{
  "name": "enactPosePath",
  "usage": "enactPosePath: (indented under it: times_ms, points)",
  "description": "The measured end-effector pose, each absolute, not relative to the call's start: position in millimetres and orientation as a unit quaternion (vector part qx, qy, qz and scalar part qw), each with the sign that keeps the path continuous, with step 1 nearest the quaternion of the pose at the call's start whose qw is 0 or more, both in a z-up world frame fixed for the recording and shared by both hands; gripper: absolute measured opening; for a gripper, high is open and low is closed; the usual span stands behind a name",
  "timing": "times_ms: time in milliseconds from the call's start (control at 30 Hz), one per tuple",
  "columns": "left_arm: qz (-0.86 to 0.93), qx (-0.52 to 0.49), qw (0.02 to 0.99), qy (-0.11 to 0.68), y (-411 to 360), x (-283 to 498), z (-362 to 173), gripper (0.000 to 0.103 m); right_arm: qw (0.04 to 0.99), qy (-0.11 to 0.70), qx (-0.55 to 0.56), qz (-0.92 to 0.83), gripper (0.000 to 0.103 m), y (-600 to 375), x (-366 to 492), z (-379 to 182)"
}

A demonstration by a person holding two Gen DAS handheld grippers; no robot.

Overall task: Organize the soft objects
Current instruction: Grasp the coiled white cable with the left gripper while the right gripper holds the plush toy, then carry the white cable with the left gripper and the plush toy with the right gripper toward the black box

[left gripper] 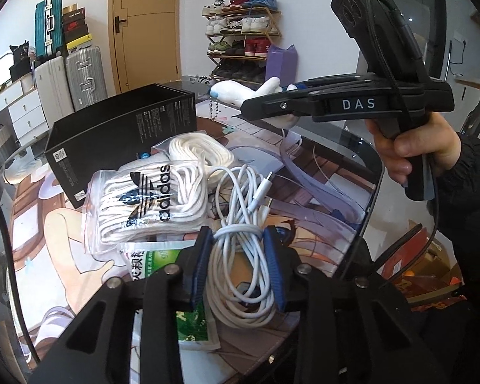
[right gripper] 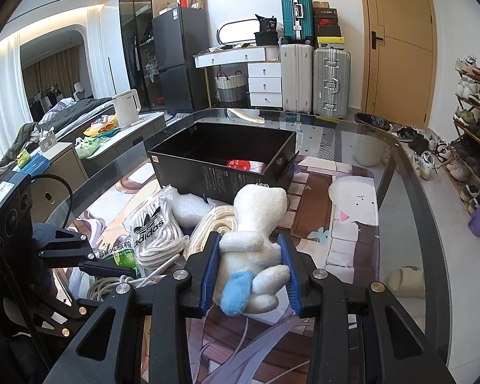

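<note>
My left gripper (left gripper: 240, 240) is shut on a coiled white cable (left gripper: 240, 288) just above the printed mat. My right gripper (right gripper: 251, 243) is shut on a white and blue plush toy (right gripper: 256, 243) and holds it above the table; it also shows in the left wrist view (left gripper: 236, 91). An open black box (right gripper: 220, 160) stands behind, with a red and white item (right gripper: 240, 164) inside. A bag of white adidas laces (left gripper: 147, 201), a second bag of white cord (left gripper: 198, 150) and a green sachet (left gripper: 163, 262) lie in front of the box.
The glass table (right gripper: 409, 224) carries a printed anime mat (right gripper: 352, 224). A shoe rack (right gripper: 476, 121) stands at the right, suitcases (right gripper: 313, 76) and a door at the back. A slipper (right gripper: 406, 280) shows through the glass.
</note>
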State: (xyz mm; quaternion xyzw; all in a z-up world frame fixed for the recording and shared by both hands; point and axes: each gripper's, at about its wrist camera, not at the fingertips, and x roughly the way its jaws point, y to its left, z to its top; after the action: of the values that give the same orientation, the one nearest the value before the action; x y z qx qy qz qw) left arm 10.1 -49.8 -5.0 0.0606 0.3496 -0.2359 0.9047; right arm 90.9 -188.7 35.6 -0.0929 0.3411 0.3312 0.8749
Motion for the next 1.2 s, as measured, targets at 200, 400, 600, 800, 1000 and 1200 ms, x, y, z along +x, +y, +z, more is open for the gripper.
enactPosePath:
  times_ms: [200, 400, 600, 800, 1000, 1200]
  points:
    - [-0.249, 0.05, 0.902, 0.349, -47, 7, -2, 0.031, 0.875, 0.34, -0.092, 0.331, 0.037, -189, 91, 38]
    - [-0.259, 0.034, 0.902, 0.345, -44, 5, 3, 0.031, 0.876, 0.338, -0.092, 0.331, 0.037, -190, 92, 40]
    - [-0.264, 0.009, 0.904, 0.337, -38, 4, 10, 0.031, 0.878, 0.329, -0.086, 0.336, 0.037, -192, 90, 48]
    - [-0.263, -0.011, 0.908, 0.327, -29, 2, 21, 0.031, 0.879, 0.318, -0.081, 0.344, 0.037, -193, 86, 52]
    - [-0.243, -0.027, 0.918, 0.311, -14, 2, 34, 0.031, 0.883, 0.301, -0.076, 0.353, 0.037, -191, 81, 58]
    - [-0.209, -0.043, 0.931, 0.295, 3, 9, 44, 0.031, 0.885, 0.291, -0.069, 0.357, 0.037, -187, 81, 61]
